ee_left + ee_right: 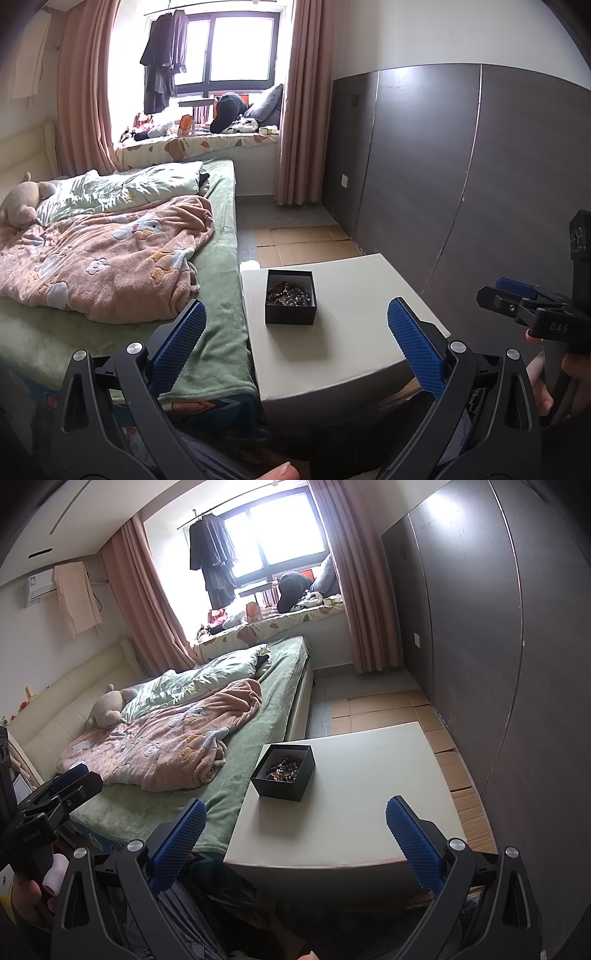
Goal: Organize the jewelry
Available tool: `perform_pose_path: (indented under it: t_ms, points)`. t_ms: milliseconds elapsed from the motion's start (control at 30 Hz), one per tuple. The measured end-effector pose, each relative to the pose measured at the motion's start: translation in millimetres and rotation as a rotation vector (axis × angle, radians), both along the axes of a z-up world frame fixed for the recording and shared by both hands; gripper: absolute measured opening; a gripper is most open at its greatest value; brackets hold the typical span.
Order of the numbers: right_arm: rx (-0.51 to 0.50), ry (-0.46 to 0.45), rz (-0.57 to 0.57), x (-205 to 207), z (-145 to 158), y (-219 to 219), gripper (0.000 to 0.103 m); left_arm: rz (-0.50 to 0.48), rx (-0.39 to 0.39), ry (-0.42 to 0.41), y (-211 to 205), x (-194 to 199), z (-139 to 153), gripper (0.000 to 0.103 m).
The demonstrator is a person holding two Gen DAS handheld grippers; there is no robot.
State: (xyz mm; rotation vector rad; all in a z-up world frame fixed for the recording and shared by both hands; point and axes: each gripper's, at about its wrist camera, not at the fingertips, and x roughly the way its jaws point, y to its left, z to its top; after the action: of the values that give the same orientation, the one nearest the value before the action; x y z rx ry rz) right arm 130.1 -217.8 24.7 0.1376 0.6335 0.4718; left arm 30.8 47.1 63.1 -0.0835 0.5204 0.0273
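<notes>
Left gripper (297, 332) fingers spread before the upward-opening jewelry box (290, 297).

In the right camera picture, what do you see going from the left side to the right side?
Plush toy → pink blanket → black box of jewelry → white table → dark wall panel.

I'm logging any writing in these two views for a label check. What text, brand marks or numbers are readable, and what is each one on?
"DAS": white letters on the black body of the right gripper, seen from the left wrist view.
Raised marking on the black block above that gripper: too blurred to read.
Small print on the left gripper body in the right wrist view: too blurred to read.
Black box and white table: no writing visible.
</notes>
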Motion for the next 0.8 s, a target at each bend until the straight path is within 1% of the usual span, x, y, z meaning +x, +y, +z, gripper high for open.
perform_pose_path:
  t_ms: [667, 800]
  points:
    - [0.005, 0.007, -0.001, -1.2, 2.2, -0.7, 0.096, 0.007, 0.012, -0.008, -0.2, -0.3, 3.0, 0.098]
    - [0.002, 0.009, -0.003, -1.1, 0.7, -0.1, 0.096, 0.006, -0.001, -0.003, 1.3, 0.5, -0.1, 0.098]
